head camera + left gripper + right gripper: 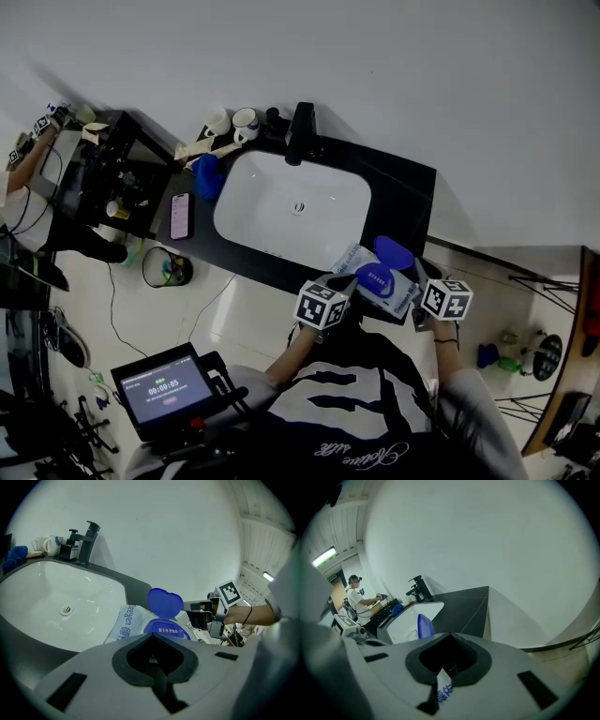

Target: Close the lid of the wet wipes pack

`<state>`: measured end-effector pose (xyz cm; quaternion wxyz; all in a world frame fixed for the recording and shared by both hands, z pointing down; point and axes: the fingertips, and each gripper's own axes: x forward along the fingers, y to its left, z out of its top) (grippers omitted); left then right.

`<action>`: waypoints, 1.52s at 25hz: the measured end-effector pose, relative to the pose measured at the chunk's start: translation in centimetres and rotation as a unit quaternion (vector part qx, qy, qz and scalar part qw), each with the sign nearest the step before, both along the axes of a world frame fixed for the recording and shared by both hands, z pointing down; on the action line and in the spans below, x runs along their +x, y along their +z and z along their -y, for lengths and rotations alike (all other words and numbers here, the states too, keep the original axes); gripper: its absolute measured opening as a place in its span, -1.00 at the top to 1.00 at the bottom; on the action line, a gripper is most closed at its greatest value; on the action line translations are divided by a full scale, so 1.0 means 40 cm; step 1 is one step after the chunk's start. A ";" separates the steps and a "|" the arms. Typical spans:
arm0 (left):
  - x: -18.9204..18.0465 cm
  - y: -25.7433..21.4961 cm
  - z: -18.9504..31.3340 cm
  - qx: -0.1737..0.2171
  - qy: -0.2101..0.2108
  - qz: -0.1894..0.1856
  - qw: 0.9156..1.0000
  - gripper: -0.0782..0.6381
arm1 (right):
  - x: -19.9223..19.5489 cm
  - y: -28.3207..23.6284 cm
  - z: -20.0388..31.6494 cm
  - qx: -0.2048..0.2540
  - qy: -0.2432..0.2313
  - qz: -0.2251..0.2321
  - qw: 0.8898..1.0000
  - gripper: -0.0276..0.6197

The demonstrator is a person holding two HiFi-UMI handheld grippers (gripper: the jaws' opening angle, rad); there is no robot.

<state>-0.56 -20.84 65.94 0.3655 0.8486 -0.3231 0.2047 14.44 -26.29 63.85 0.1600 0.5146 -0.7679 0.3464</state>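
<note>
A: Step in hand?
B: Pre-closing. The blue heart-shaped plastic lid (165, 603) is standing open on the white soft-plastic wet wipes pack (124, 623), which is lying on the dark surface (403, 192) beside the white sink (281, 216).
A: Tools?
B: The right tool (440, 684) is pinching the pack's edge. The left tool (154, 665) is sitting closed, apparently empty. Next, likely: pressing the lid flat.

Left tool (152, 654): jaws together, held forward of the torso. Right tool (443, 674): jaws clamped on wet wipes pack (444, 691) edge. Forearms extended, tools near each other.
</note>
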 end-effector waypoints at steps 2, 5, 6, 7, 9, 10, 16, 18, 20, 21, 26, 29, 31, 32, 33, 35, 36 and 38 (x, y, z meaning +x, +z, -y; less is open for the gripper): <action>0.000 0.001 -0.001 0.004 -0.003 0.005 1.000 0.78 | -0.024 -0.018 -0.020 0.007 -0.018 0.022 1.000 0.93; -0.004 -0.004 0.003 0.012 -0.005 0.005 1.000 0.78 | -0.067 -0.045 -0.056 0.017 -0.054 0.045 0.997 0.93; -0.006 -0.008 0.001 0.013 -0.006 0.003 1.000 0.78 | -0.081 -0.052 -0.071 0.018 -0.067 0.044 0.997 0.93; -0.010 -0.011 -0.002 0.012 -0.009 0.001 1.000 0.78 | -0.095 -0.058 -0.088 0.018 -0.081 0.039 0.996 0.93; -0.021 -0.010 -0.012 0.000 -0.018 -0.003 1.000 0.78 | -0.122 -0.060 -0.119 0.017 -0.105 0.023 0.994 0.93; -0.028 -0.005 -0.017 -0.006 -0.025 -0.006 1.000 0.78 | -0.134 -0.056 -0.131 0.017 -0.115 0.014 0.993 0.93; -0.073 0.012 -0.031 -0.019 -0.050 -0.006 0.999 0.78 | -0.206 0.002 -0.166 -0.001 -0.160 -0.026 0.987 0.93; -0.082 0.004 -0.028 -0.014 -0.056 -0.009 0.998 0.78 | -0.219 0.025 -0.172 -0.013 -0.165 -0.037 0.985 0.93; -0.087 -0.006 -0.023 -0.010 -0.063 -0.017 0.998 0.78 | -0.223 0.040 -0.172 -0.023 -0.168 -0.052 0.984 0.93; -0.090 -0.012 -0.021 -0.008 -0.065 -0.020 0.998 0.78 | -0.224 0.046 -0.171 -0.028 -0.168 -0.060 0.984 0.93; -0.099 -0.024 -0.027 -0.002 -0.060 -0.022 0.998 0.78 | -0.228 0.060 -0.176 -0.047 -0.168 -0.082 0.981 0.93; -0.099 -0.029 -0.029 0.002 -0.052 -0.023 0.998 0.78 | -0.230 0.062 -0.176 -0.046 -0.167 -0.092 0.981 0.93; -0.097 -0.036 -0.031 0.005 -0.046 -0.025 0.999 0.78 | -0.230 0.061 -0.173 -0.045 -0.156 -0.091 0.982 0.93; -0.094 -0.041 -0.033 0.007 -0.043 -0.027 0.999 0.78 | -0.229 0.059 -0.173 -0.042 -0.146 -0.088 0.984 0.93; -0.091 -0.045 -0.035 0.009 -0.040 -0.029 0.999 0.78 | -0.227 0.058 -0.172 -0.036 -0.135 -0.084 0.987 0.93; -0.088 -0.050 -0.035 0.015 -0.034 -0.036 0.999 0.78 | -0.226 0.060 -0.171 -0.018 -0.120 -0.080 0.989 0.93; -0.089 -0.053 -0.035 0.018 -0.031 -0.039 0.999 0.78 | -0.228 0.059 -0.173 -0.010 -0.116 -0.078 0.990 0.93; -0.095 -0.063 -0.041 0.025 -0.029 -0.047 0.998 0.78 | -0.237 0.049 -0.183 0.005 -0.105 -0.065 0.992 0.93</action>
